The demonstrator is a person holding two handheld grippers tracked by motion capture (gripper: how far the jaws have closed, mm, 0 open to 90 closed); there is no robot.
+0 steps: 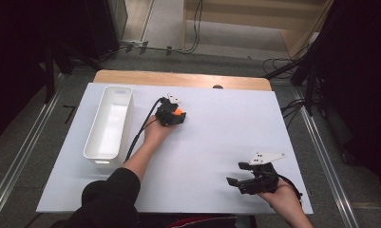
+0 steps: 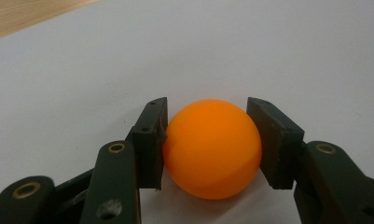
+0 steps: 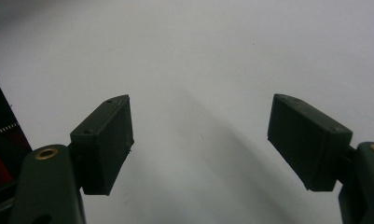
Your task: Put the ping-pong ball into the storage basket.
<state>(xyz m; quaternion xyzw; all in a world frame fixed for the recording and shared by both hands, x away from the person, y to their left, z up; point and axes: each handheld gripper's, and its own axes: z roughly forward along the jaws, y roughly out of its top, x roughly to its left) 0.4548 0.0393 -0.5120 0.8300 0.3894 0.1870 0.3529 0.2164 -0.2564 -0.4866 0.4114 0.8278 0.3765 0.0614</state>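
An orange ball (image 2: 211,149) rests on the white tabletop (image 2: 268,56) between the two black pads of my left gripper (image 2: 207,116), and both pads press on its sides. In the high view that left gripper (image 1: 176,114) is at the middle back of the table, with the orange ball (image 1: 178,112) showing at its tip. My right gripper (image 1: 236,173) rests near the front right edge, pointing left. In the right gripper view, the right gripper (image 3: 198,135) has its jaws wide open over bare white surface, with nothing between them.
A long white bin (image 1: 94,128) stands lengthwise at the table's left side, left of the left hand. A strip of wooden tabletop (image 1: 178,78) shows beyond the white sheet (image 1: 216,137). Cables trail from both grippers.
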